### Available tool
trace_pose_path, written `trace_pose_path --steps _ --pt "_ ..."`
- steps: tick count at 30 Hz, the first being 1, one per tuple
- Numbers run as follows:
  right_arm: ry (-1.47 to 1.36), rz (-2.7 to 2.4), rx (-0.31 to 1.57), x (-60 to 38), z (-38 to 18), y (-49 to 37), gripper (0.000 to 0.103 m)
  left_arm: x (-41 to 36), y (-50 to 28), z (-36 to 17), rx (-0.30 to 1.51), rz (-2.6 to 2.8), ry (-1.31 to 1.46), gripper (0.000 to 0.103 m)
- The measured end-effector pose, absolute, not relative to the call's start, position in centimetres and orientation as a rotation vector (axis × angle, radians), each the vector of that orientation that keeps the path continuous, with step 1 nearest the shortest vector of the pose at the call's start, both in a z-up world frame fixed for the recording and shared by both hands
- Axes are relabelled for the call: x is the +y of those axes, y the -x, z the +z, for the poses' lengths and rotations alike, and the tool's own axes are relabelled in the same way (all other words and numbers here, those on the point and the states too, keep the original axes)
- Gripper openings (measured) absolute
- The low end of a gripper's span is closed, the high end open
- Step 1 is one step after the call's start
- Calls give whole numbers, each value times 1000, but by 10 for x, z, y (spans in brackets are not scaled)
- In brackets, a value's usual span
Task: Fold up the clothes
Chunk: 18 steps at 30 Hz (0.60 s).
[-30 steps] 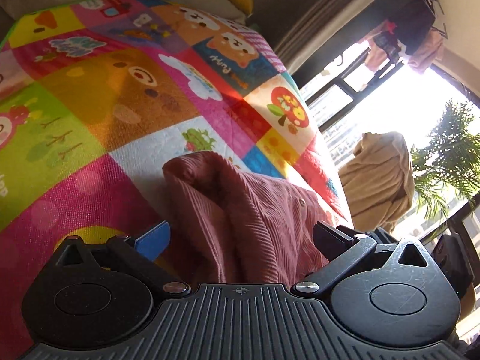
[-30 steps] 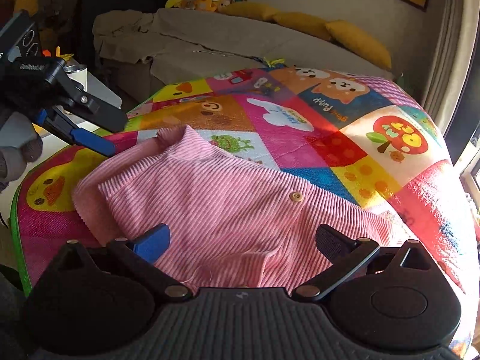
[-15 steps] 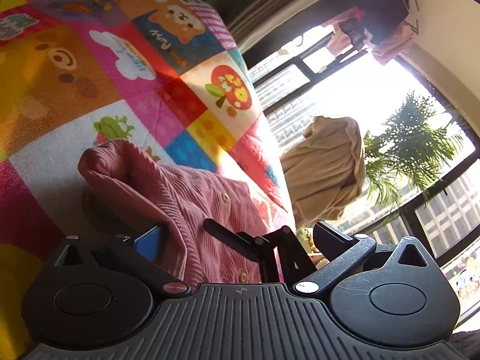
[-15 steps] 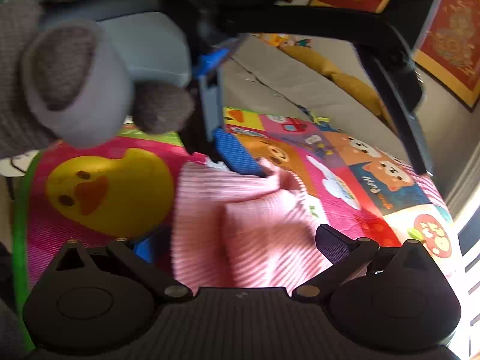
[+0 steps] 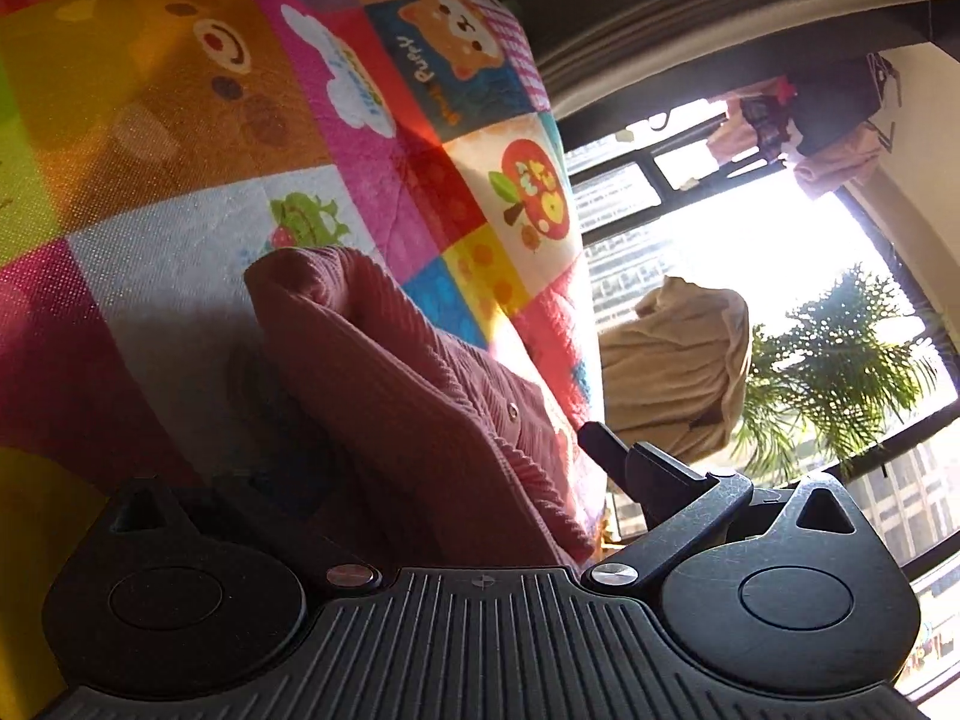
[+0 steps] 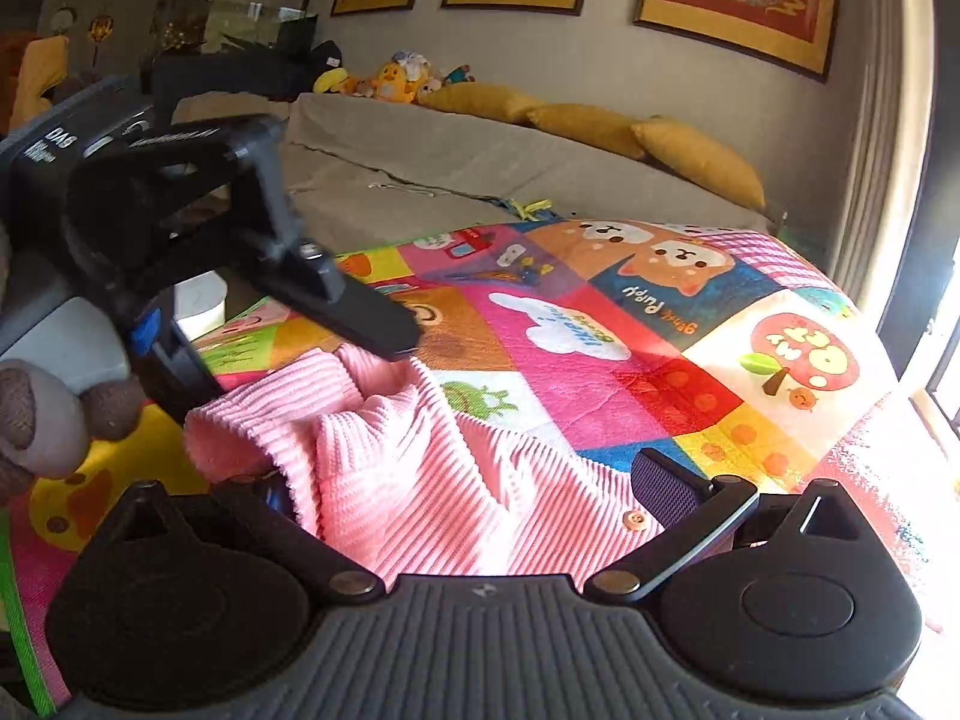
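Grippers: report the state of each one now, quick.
Left gripper: jaws open, with the pink shirt lying between them, not clamped.
Right gripper: jaws open, with the pink shirt between them too.

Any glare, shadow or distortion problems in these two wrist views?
Left wrist: window blown out white, pink garment backlit and in shadow, strong fisheye curving of the play mat. Right wrist: garment evenly lit, glare at the right edge, left gripper close and slightly soft.

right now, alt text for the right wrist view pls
A pink ribbed garment lies bunched on a colourful cartoon play mat, between the open right tongs. The left tongs reach in at its far edge.
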State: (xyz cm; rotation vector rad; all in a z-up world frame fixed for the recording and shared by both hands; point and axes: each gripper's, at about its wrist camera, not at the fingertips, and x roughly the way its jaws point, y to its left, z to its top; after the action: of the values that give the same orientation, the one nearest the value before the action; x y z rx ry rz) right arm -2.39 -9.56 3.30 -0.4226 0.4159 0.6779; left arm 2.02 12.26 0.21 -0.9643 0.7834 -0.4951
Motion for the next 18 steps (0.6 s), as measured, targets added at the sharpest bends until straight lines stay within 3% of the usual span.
trace_pose_path --steps 10,12,14,18 --pt "705 749 323 -39 -5 48 103 114 -21 32 727 -543 905 103" --pt "677 715 333 -38 -4 36 102 120 -16 33 712 -536 904 103" --pt "631 679 350 -40 0 24 92 130 -10 31 695 -510 911 103" --pt "542 628 377 -54 8 8 91 154 -4 12 701 -387 961 103"
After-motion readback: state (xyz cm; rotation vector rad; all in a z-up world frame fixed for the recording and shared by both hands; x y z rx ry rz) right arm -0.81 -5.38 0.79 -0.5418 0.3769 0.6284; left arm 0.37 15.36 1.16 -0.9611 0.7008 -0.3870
